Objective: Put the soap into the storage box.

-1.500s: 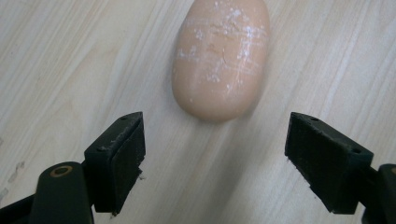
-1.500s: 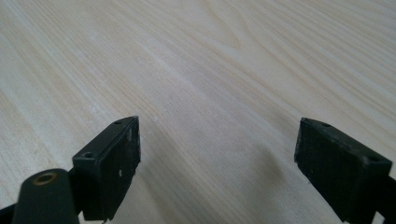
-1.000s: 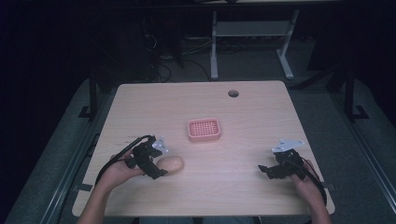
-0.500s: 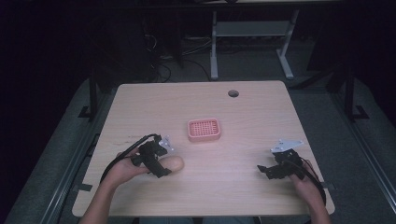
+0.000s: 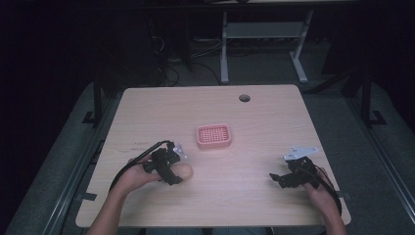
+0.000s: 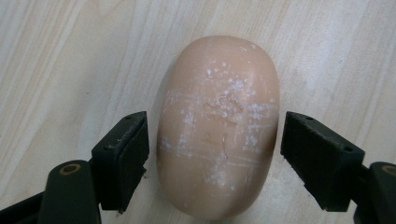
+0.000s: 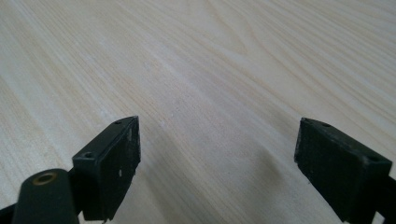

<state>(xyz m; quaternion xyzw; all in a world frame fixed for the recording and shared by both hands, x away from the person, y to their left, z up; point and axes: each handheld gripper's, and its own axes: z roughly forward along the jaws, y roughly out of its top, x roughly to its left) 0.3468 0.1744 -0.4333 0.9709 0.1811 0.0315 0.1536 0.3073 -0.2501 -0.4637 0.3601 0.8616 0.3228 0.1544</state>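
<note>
Straddling the peach-coloured soap bar [image 6: 218, 126] with jaws spread and a sliver of gap each side, the left gripper [image 5: 172, 169] sits at seven o'clock on the table [image 5: 264, 112]. The bar looks hard, smooth, probably slippery, so its broad middle seems safest. The pink slotted dish [image 5: 213, 136] lies near at one o'clock, path unobstructed; the right gripper [image 5: 283, 179] hangs spread, well apart at four o'clock.

Pale wooden table [image 5: 254, 196] bears pink basket [image 5: 213, 136] and soap bar [image 5: 183, 171].
</note>
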